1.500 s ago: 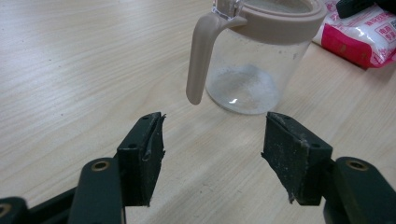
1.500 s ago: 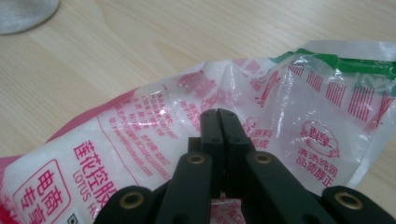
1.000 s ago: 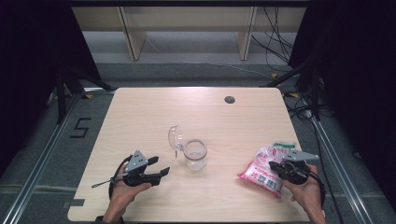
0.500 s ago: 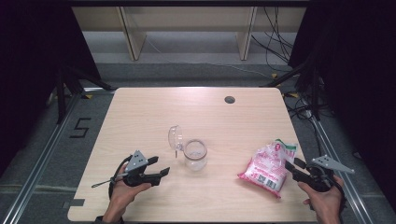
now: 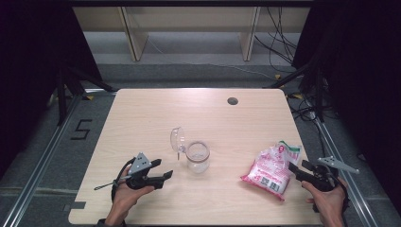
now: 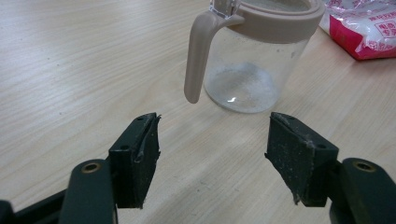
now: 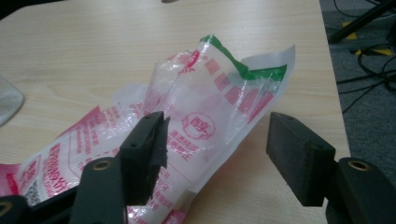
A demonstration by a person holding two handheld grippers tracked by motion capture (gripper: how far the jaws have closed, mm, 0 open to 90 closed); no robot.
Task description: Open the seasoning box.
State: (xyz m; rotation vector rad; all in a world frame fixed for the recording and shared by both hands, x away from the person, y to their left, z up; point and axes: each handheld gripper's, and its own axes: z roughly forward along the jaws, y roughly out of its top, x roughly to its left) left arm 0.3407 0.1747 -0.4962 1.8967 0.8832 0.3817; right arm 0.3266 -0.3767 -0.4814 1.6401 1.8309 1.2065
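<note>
A clear glass jar (image 5: 197,158) with a beige rim and handle (image 6: 196,60) stands mid-table, its clear lid (image 5: 177,139) flipped open to the left. A little white powder lies in its bottom (image 6: 243,86). My left gripper (image 5: 164,169) rests open just left of the jar, jaws pointing at it (image 6: 212,140). A pink and white plastic bag (image 5: 272,170) lies near the right front edge, its opened top (image 7: 243,70) standing up. My right gripper (image 5: 298,166) is at the bag's right end, and its jaws have just been opening. The bag's film (image 7: 201,121) lies between the jaws, unpressed.
The wooden table (image 5: 142,118) has a dark round hole (image 5: 232,100) at the back right. Its right edge runs close beside my right hand. Cables (image 5: 307,109) lie on the floor to the right, and wooden shelf legs (image 5: 135,42) stand behind the table.
My right gripper has opened, let go of the bag and drawn back to the right. The bag stays on the table. My left gripper has not moved.
</note>
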